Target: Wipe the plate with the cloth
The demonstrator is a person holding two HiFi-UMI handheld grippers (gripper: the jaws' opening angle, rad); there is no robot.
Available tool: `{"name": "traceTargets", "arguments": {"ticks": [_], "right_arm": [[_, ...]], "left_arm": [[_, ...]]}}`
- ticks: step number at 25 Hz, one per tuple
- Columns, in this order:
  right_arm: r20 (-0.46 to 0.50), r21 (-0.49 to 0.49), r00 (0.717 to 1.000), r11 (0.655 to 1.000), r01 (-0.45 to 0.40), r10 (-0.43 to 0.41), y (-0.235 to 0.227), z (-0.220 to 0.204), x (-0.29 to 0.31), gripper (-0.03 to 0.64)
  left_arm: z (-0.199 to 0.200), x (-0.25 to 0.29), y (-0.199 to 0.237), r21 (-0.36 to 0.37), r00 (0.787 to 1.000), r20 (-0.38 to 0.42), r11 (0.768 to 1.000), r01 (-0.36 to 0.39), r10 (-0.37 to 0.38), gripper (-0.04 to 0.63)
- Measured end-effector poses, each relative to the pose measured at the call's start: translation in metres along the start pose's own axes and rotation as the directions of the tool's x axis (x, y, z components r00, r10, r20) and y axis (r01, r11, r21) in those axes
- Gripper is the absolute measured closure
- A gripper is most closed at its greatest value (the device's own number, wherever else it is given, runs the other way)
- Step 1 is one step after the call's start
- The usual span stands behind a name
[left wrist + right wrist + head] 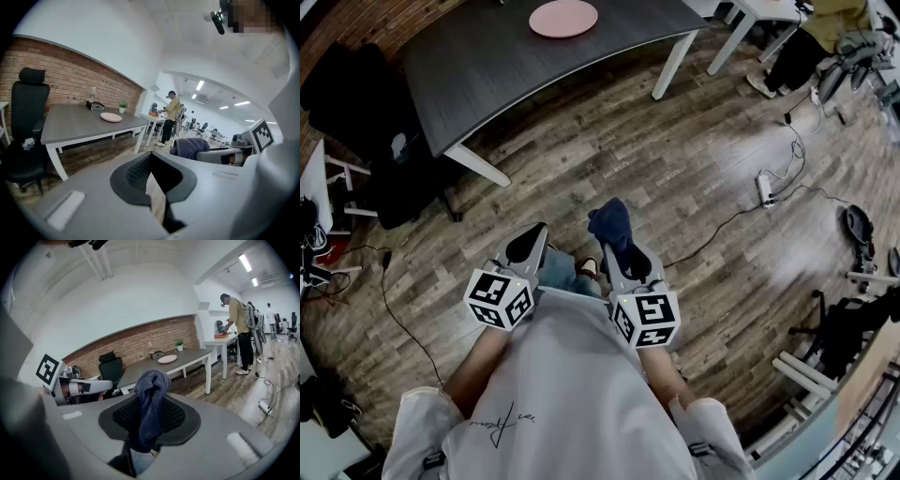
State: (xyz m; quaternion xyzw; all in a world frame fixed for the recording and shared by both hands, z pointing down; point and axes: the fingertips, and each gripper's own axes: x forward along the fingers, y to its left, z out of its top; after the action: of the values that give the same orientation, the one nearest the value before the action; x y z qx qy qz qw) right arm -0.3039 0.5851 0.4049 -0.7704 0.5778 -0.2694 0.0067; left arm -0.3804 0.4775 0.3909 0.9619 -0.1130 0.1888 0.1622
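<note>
Well short of the worktop [487, 56] and plate [563, 18], right claw [149, 401] pinches the cloth [151, 380]; left claw [149, 158] is pressed together.

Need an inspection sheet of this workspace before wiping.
Surface: dark grey table, ahead of the grippers, mostly bare.
Job's things: pink plate on the table; dark blue cloth in right gripper.
Clutter: small plant and box at the table's far edge.
Grippers: left gripper shut, empty; right gripper shut on the cloth.
Cables: power strip and leads on the wood floor.
Surroundings: black chair, brick wall, person at a white desk.
</note>
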Motion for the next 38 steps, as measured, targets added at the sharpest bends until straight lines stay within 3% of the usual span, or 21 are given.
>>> {"name": "traceTargets", "arguments": {"ticks": [6, 17, 25, 38], "right_arm": [[0.022, -0.035, 0.999, 0.999, -0.023, 0.024, 0.000, 0.008, 0.011, 0.512], [-0.001, -0.028, 1.000, 0.999, -0.021, 0.021, -0.021, 0.030, 0.050, 0.512], [-0.003, -0.057, 1.000, 0.998, -0.010, 0.010, -0.045, 0.072, 0.104, 0.512], [-0.040, -0.037, 0.999, 0.999, -0.017, 0.015, -0.047, 0.140, 0.220, 0.512]], "left_arm": [[0.001, -0.005, -0.001, 0.056, 1.000, -0.010, 0.998, -0.011, 0.011, 0.584], [0.013, 0.026, 0.033, -0.026, 0.999, 0.026, 0.999, -0.039, 0.040, 0.584], [0.061, 0.087, 0.081, -0.051, 0.998, 0.056, 0.998, -0.037, 0.040, 0.584], [0.134, 0.166, 0.174, -0.083, 0.999, 0.037, 0.996, 0.011, -0.008, 0.584]]}}
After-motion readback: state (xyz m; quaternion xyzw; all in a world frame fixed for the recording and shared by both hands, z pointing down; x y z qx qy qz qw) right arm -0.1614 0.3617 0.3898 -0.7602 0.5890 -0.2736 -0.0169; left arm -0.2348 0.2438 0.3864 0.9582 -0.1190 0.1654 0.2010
